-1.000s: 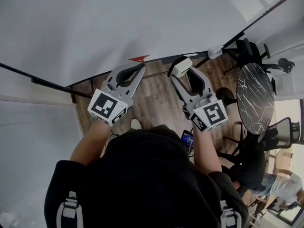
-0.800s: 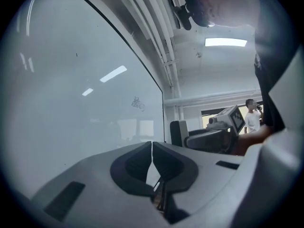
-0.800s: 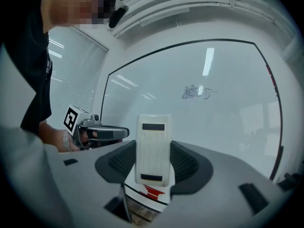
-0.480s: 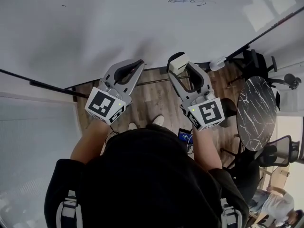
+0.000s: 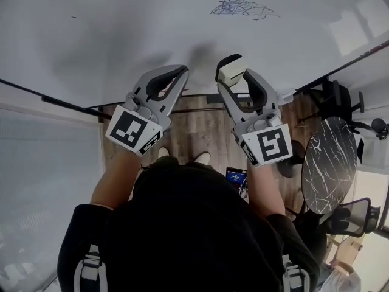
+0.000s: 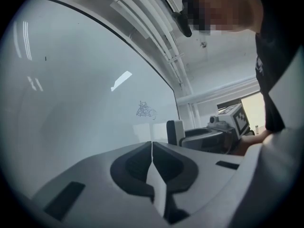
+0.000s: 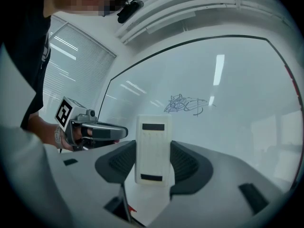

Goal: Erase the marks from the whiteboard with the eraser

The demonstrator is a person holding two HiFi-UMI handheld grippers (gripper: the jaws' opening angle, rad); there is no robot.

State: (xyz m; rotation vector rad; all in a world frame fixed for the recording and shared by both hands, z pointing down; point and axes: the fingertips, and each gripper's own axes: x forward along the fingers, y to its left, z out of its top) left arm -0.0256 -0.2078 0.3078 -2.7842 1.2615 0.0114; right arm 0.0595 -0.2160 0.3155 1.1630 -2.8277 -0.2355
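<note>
A large whiteboard fills the upper part of the head view, with a blue scribble near its top. The same scribble shows ahead in the right gripper view and small and far off in the left gripper view. My right gripper is shut on a white eraser with a dark felt side, held below the scribble and apart from it. My left gripper is shut with nothing in it, level with the right one and to its left.
The whiteboard's dark frame edge runs below the grippers. Under it lie a wood floor, a round marble table and dark chairs at the right. A blind-covered window stands left of the board.
Both grippers have risen up the whiteboard toward the scribble, the eraser still held in the right one. The scribble has come lower into the head view.
</note>
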